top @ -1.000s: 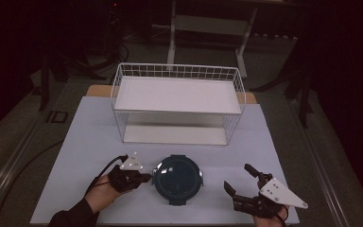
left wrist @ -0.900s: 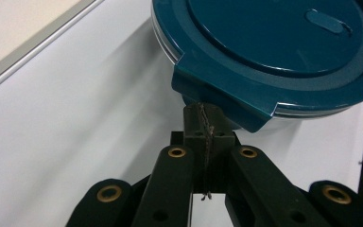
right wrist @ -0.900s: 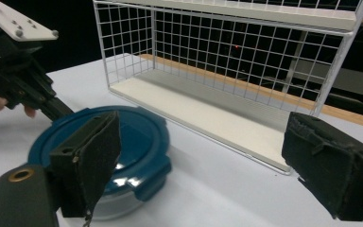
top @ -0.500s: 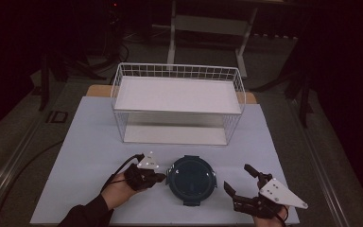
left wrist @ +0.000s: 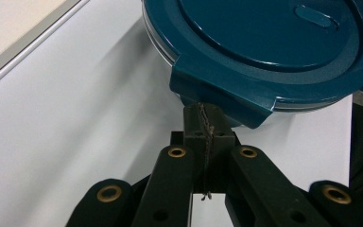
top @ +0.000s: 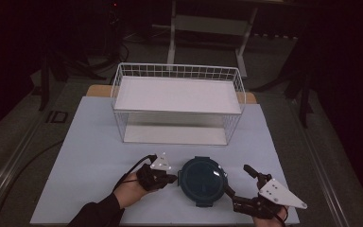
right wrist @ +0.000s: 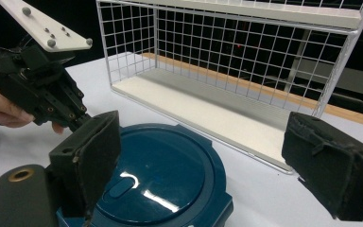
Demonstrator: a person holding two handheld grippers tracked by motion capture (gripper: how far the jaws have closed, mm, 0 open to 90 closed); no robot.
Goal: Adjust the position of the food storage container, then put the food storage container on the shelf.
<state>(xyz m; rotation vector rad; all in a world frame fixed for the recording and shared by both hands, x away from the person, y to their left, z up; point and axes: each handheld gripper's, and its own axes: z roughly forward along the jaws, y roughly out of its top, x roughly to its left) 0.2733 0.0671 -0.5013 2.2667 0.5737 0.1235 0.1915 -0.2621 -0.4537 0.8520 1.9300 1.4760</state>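
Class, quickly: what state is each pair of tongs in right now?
Left tongs: shut, holding nothing, tips against the blue lidded container.
Right tongs: open, holding nothing.

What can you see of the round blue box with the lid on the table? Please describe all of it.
The box is round, with a dark teal lid that looks like glossy plastic; a clear wall shows under the lid's rim. The lid is on and has latch tabs at its edge and a small oval mark on top. It sits flat on the white table, in front of the wire rack. The shut left gripper meets one latch tab. The open right gripper is at its other side.
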